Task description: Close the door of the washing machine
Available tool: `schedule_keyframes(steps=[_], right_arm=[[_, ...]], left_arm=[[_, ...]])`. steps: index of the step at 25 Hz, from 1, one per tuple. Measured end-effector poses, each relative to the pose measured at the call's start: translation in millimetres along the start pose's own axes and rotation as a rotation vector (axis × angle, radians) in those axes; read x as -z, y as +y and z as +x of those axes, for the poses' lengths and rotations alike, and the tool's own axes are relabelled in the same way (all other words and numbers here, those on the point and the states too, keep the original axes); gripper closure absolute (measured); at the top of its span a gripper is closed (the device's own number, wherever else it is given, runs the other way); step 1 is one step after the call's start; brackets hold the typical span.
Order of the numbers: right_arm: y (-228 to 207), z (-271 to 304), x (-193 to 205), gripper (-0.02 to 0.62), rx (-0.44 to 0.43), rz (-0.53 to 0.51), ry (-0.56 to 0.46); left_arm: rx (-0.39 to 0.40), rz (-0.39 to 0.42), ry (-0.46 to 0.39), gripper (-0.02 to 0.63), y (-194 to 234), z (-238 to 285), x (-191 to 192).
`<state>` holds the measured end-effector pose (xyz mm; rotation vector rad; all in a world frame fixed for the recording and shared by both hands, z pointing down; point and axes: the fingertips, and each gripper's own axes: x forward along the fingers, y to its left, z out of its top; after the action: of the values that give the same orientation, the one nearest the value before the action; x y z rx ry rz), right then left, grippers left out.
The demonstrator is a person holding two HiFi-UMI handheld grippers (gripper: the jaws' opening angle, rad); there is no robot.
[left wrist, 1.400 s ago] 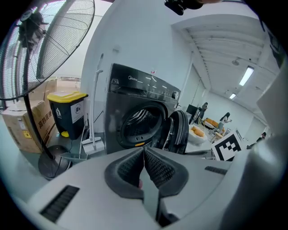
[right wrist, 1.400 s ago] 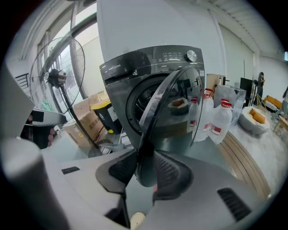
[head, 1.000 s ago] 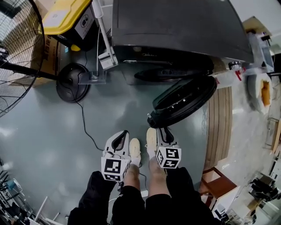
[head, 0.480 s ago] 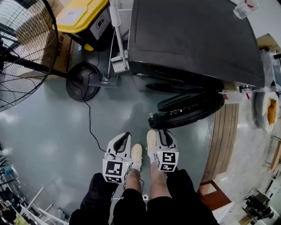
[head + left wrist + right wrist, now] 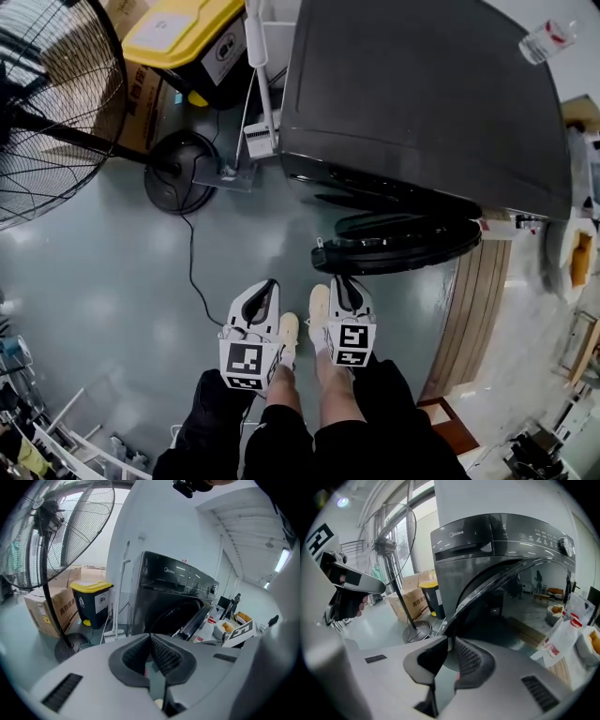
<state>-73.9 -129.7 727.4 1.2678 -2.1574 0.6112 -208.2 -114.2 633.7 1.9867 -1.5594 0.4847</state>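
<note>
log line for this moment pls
black round washing machine door: ajar, not latched | left gripper: shut, empty | right gripper: jaws closing, nothing between, close to door edge

Workshop-like hall: grey painted floor, industrial pedestal fan, cardboard boxes, yellow-lid bin.

The left gripper fills the lower half of the frame: a pale grey body with two ribbed black pads whose tips meet at centre, with nothing between them. Above them, at centre right, stands a dark grey front-loading washing machine, its round dark door swung partly out to the right. A thin white pole stands upright just left of it. Further left are a dark bin with a yellow lid and a brown cardboard box. A tall black wire-cage pedestal fan takes the upper left.
</note>
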Motion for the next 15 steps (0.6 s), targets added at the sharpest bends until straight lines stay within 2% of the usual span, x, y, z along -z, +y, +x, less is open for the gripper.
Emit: schedule_keyframes(steps=[15], right_arm=[[-6,44,-44,0.560,-0.009,-0.056,-0.016]], left_arm=[[-0.045,-0.013,-0.006,0.580,22,25,-19]])
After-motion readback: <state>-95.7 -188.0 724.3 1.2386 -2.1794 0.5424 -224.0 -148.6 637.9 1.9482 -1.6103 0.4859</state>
